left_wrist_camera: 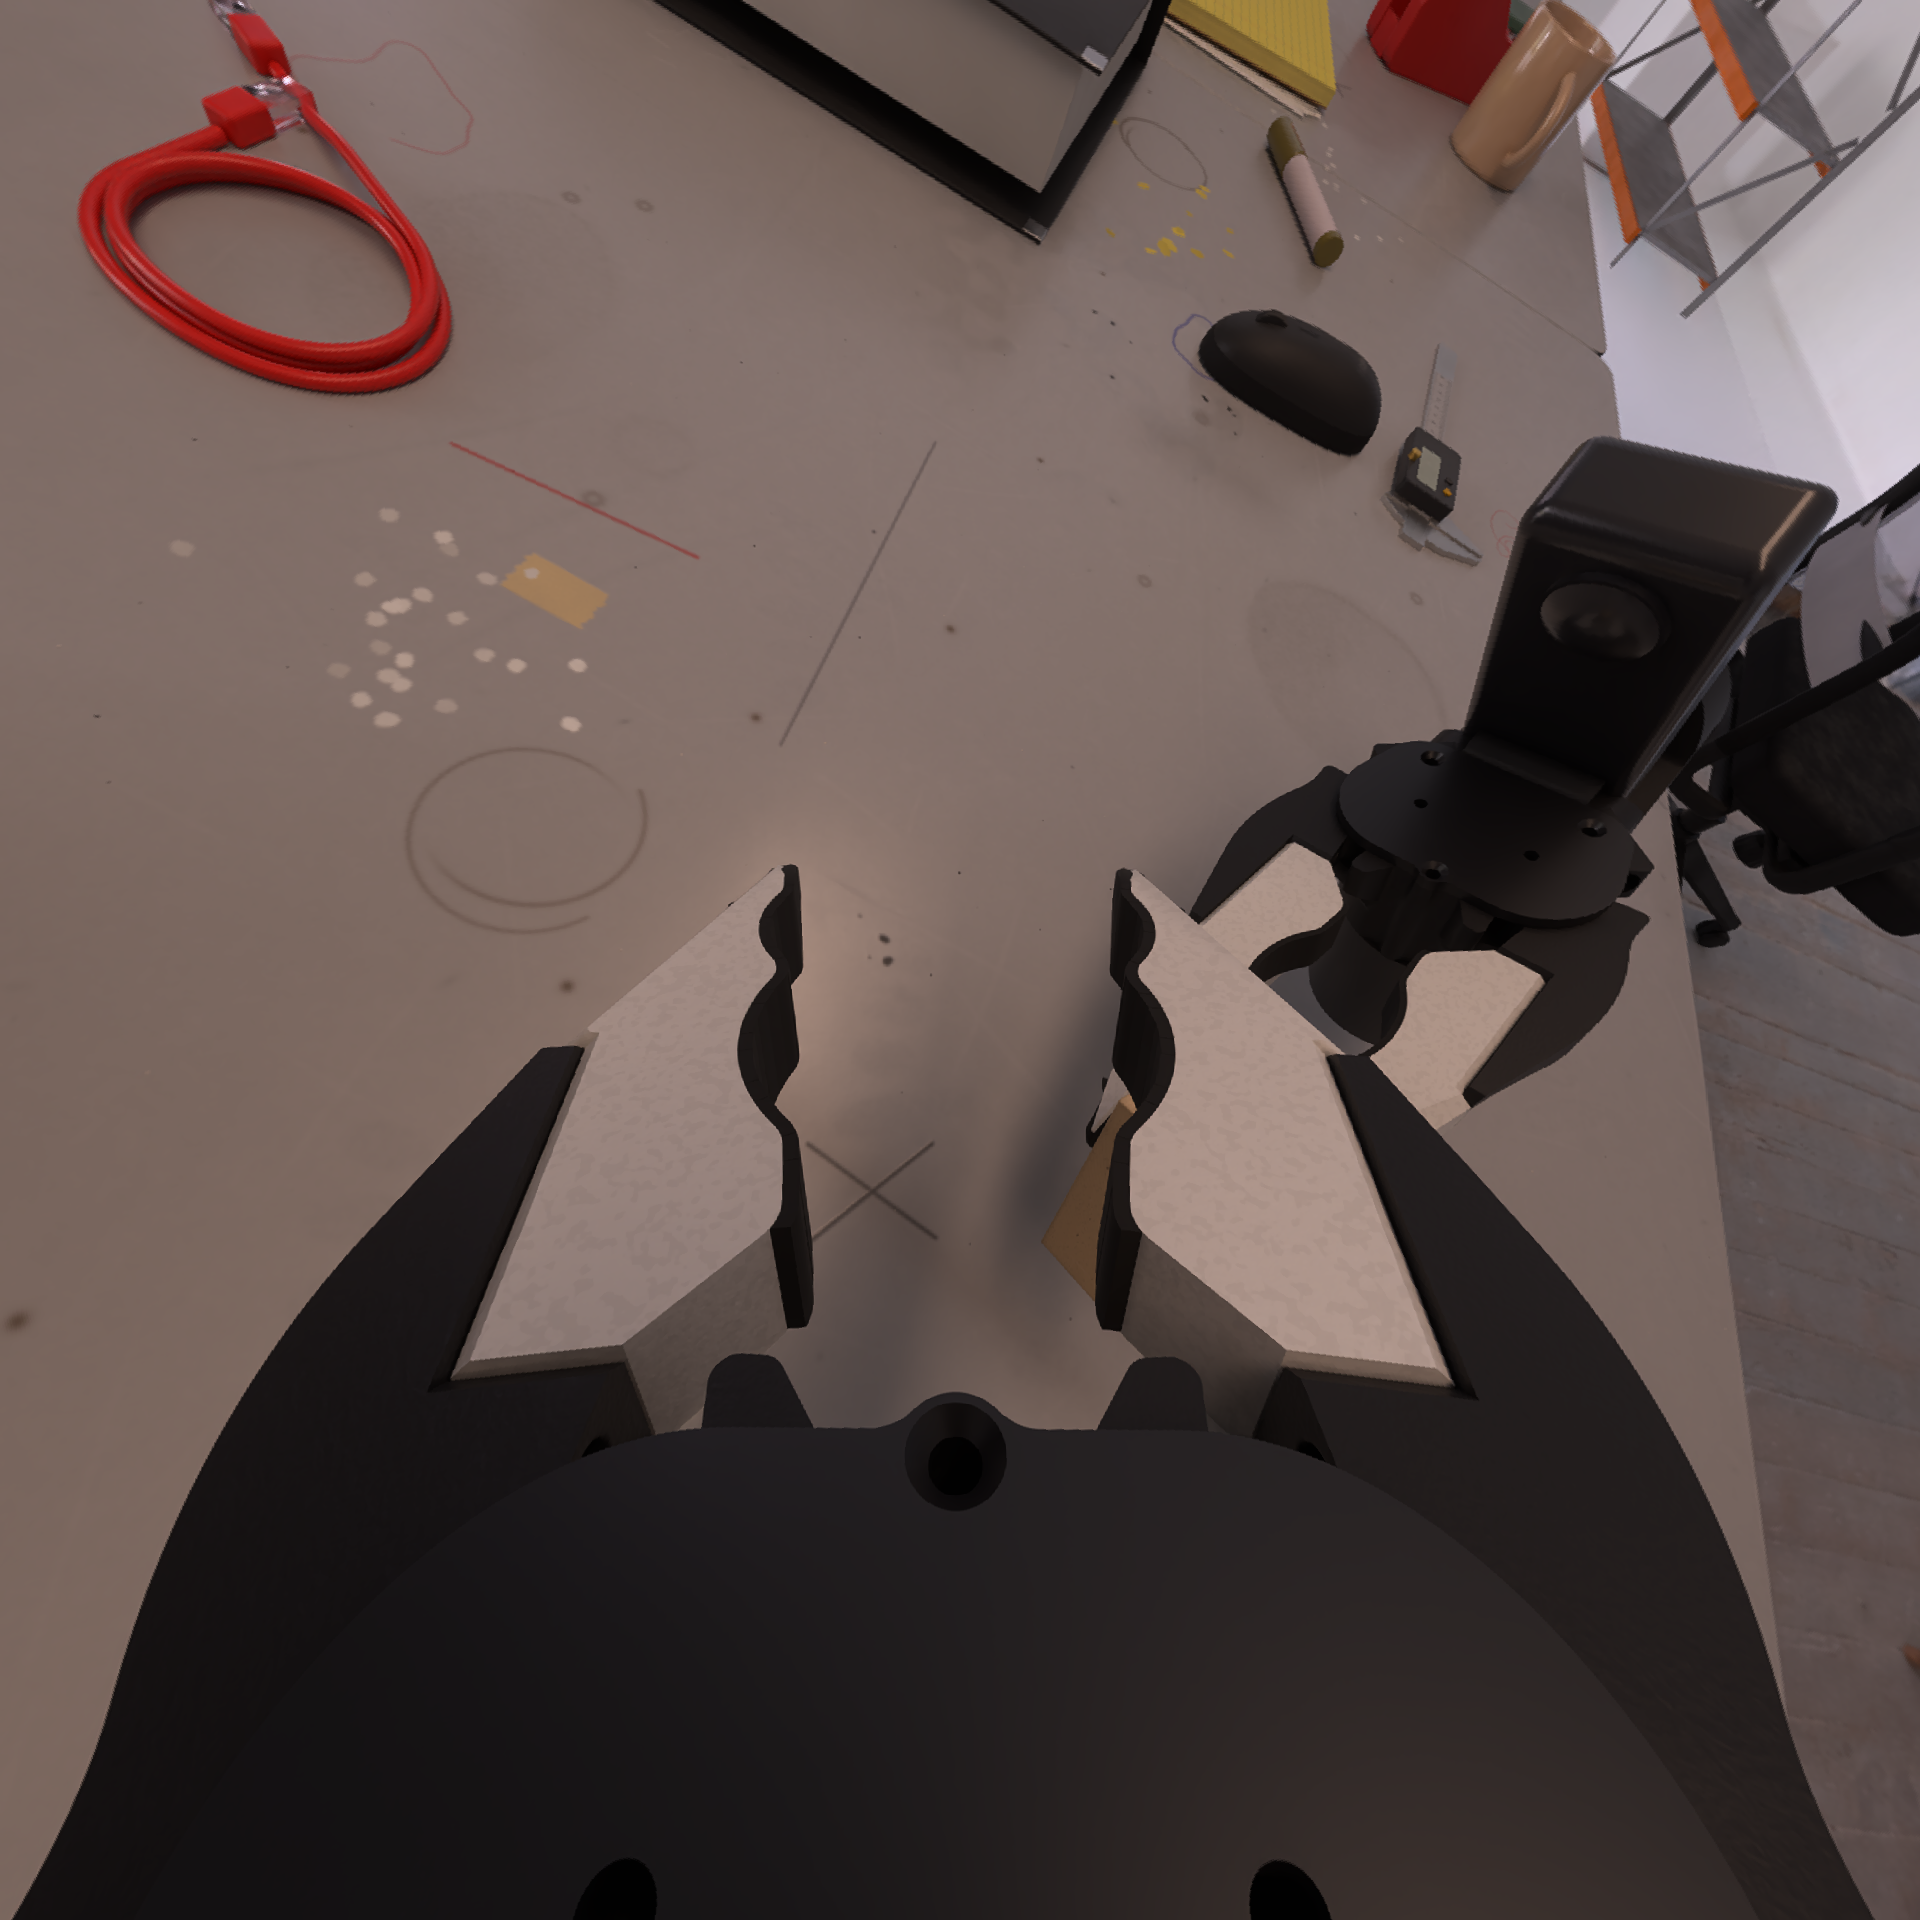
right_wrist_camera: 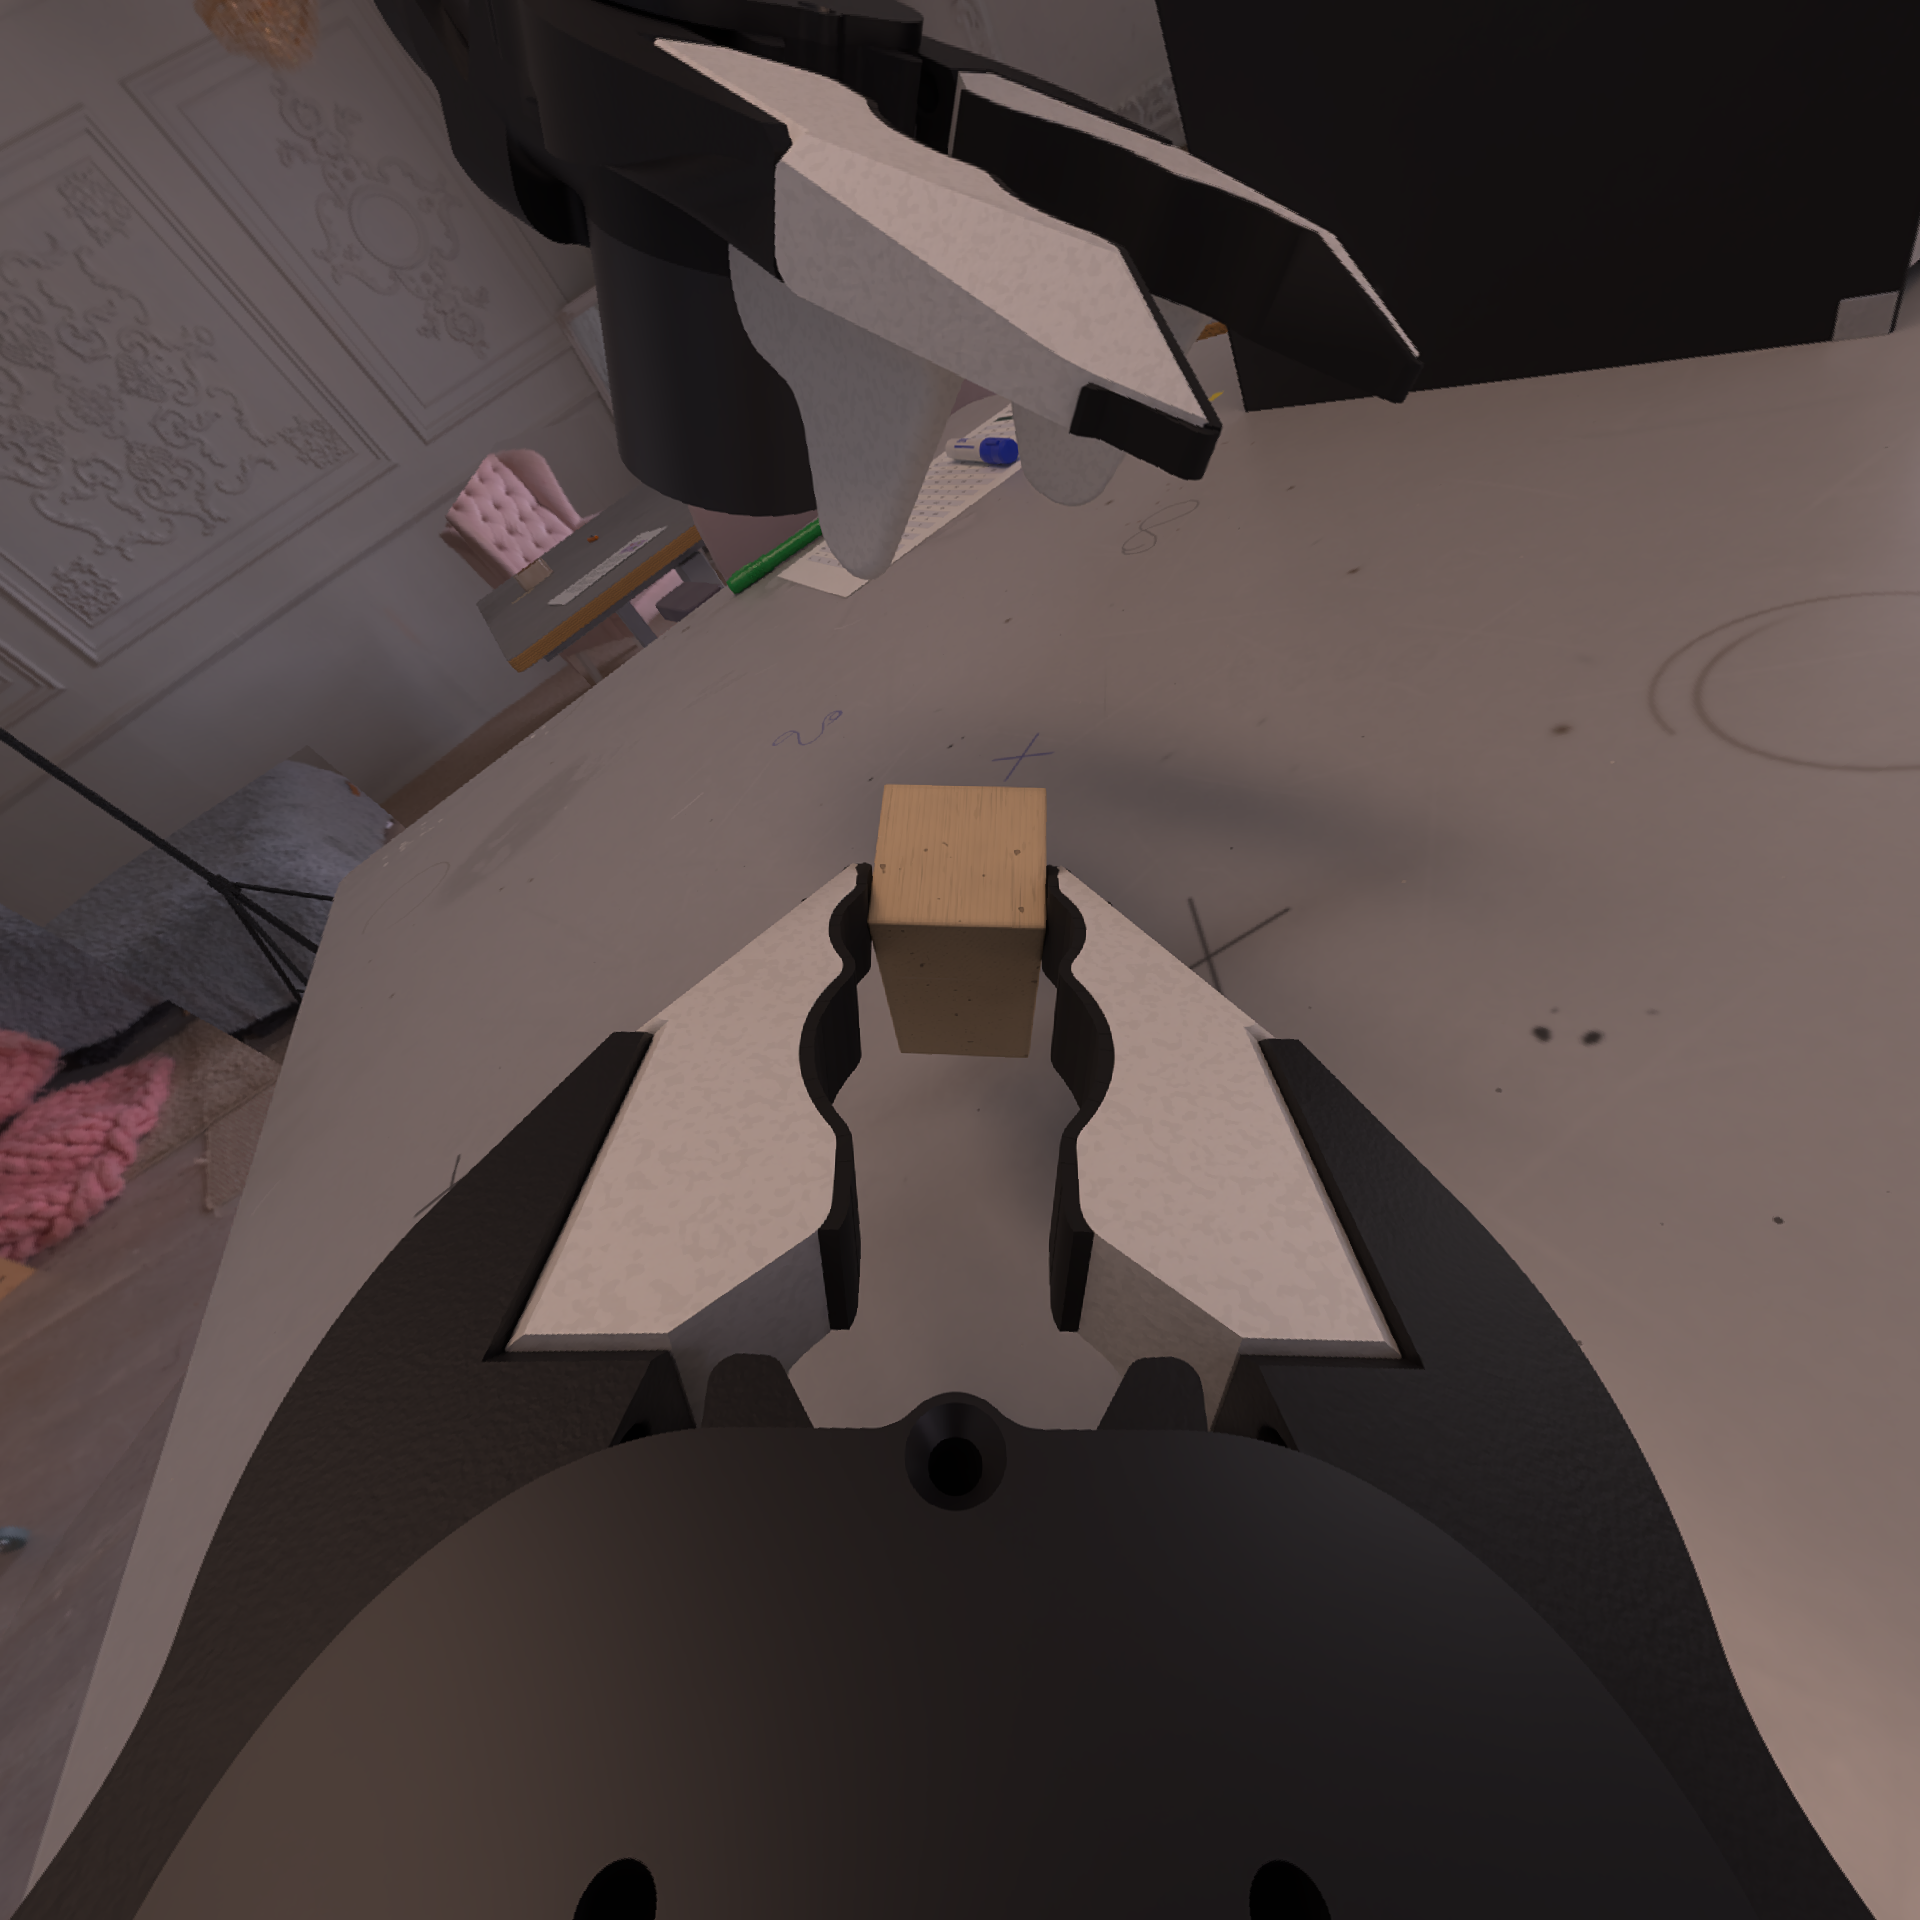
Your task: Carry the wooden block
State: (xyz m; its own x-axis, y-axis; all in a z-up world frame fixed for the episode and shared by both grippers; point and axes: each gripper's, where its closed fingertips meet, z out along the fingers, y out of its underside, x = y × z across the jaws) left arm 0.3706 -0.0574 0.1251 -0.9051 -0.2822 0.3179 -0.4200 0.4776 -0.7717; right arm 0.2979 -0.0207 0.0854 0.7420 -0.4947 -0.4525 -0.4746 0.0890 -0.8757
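The wooden block is a light tan upright piece between the fingertips of my right gripper, which is shut on its two sides over the grey table. I cannot tell whether the block touches the table. In the left wrist view only a corner of the block shows behind my left gripper's right finger. My left gripper is open and empty, hovering just above and beside the block. It also shows at the top of the right wrist view. The right gripper shows at its right.
A red coiled cable lies far left. A black mouse, a marker, a caliper, a beige mug and a black-framed box lie farther off. The table edge runs close on the right.
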